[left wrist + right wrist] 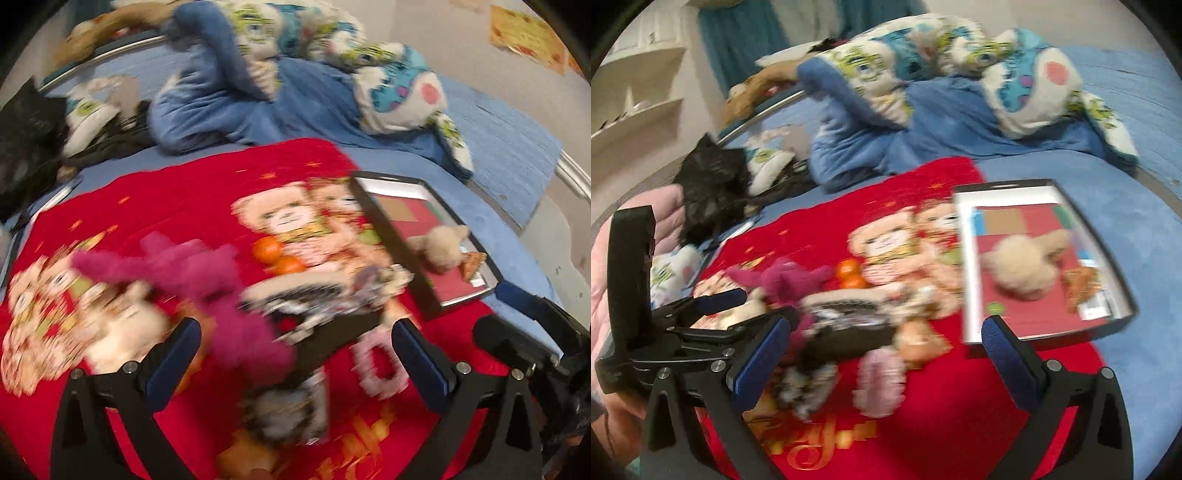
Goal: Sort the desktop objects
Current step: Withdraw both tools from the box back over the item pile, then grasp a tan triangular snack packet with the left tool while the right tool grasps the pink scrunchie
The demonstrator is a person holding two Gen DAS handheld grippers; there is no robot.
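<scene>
A red bear-print blanket (177, 199) carries a pile of blurred items. My left gripper (299, 354) is open, low over a magenta plush (207, 273), a black patterned pouch (325, 314) and a pink ring-shaped item (376, 373). Two oranges (277, 258) lie just beyond. My right gripper (886, 354) is open too, above the pouch (849, 325) and the pink item (882, 384). To its right a black-rimmed tray (964, 258) holds a beige plush (1023, 269) and a snack packet (1082, 284). Neither gripper holds anything.
A rumpled blue cartoon-print quilt (295, 55) fills the back of the blue bed (1126, 229). A black bag (713, 184) lies at the left. White shelves (639, 110) stand beyond. A pink sleeve (602, 266) holds the left gripper beside the right one.
</scene>
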